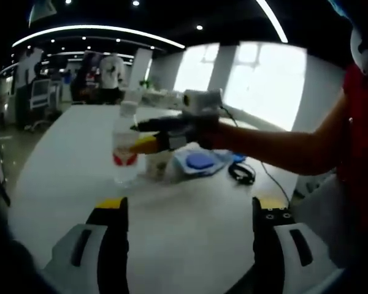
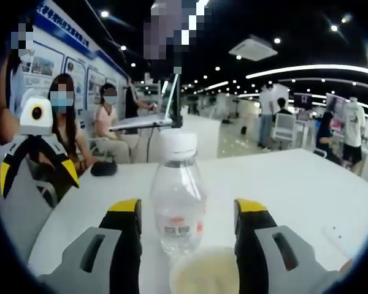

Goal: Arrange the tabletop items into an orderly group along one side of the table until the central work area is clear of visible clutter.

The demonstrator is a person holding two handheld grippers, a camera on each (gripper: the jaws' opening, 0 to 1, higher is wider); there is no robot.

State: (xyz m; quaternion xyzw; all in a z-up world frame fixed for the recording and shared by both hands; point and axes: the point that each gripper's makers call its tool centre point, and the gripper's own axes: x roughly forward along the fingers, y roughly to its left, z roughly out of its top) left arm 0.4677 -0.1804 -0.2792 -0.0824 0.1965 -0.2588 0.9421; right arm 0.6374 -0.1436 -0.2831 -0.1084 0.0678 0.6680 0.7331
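A clear water bottle (image 2: 179, 202) with a white cap and red label stands upright on the white table (image 2: 294, 184). My right gripper (image 2: 187, 207) is open, its yellow-tipped jaws on either side of the bottle with small gaps. A pale paper cup (image 2: 207, 277) sits just in front of the bottle, between the jaw bases. In the left gripper view the bottle (image 1: 125, 147) and cup (image 1: 158, 164) stand mid-table, and the right gripper (image 1: 138, 136) reaches them from the right on a person's arm. My left gripper (image 1: 188, 211) hovers open over bare table. That same left gripper (image 2: 37, 174) appears at the left edge.
A blue object on a white wrapper (image 1: 199, 162) and a black coiled cable (image 1: 241, 173) lie right of the cup. A laptop (image 2: 141, 122) and a small black item (image 2: 103, 168) sit at the far table edge, where people are seated. The table's rim (image 1: 24, 184) curves to the left.
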